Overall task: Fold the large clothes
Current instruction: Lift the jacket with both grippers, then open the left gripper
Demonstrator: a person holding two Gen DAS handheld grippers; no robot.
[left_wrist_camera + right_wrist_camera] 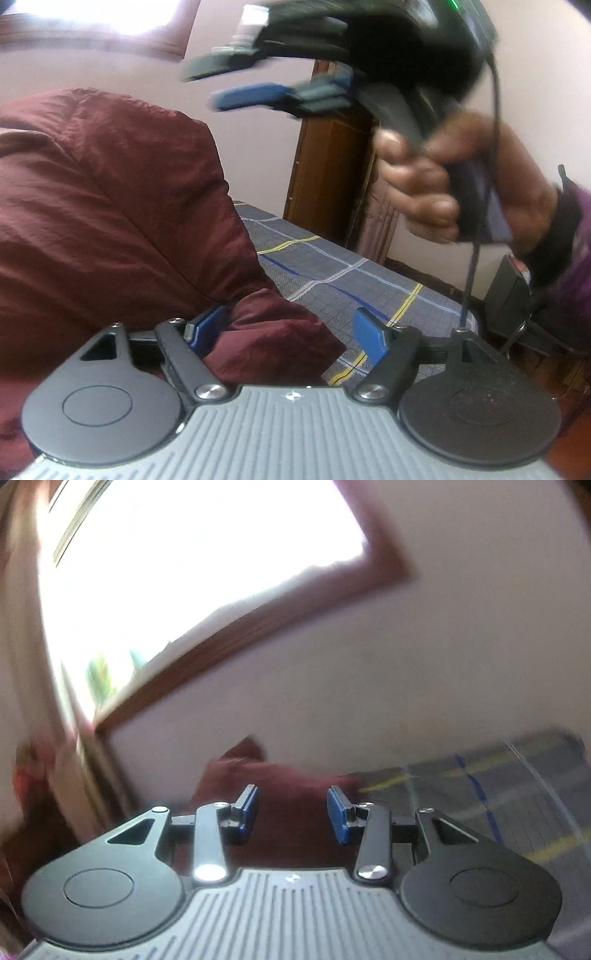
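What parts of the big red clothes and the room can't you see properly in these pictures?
- Crumpled maroon quilted garment: left wrist view, cut off by the left edge, so its kind and full shape stay unknown.
- Right gripper: left wrist view, motion-blurred; its finger tips smear.
- Grey checked bedsheet: right wrist view, blurred; its pattern is unclear.
- Bright wooden-framed window: right wrist view, washed out by glare.
- Garment edge by the left gripper: one pad touches it; grip unclear.

checked bedsheet [343, 280], wooden door [325, 170], bright window [192, 561], pale wall [406, 683]

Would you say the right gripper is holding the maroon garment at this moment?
No, the right gripper hangs in the air with nothing between its fingers.
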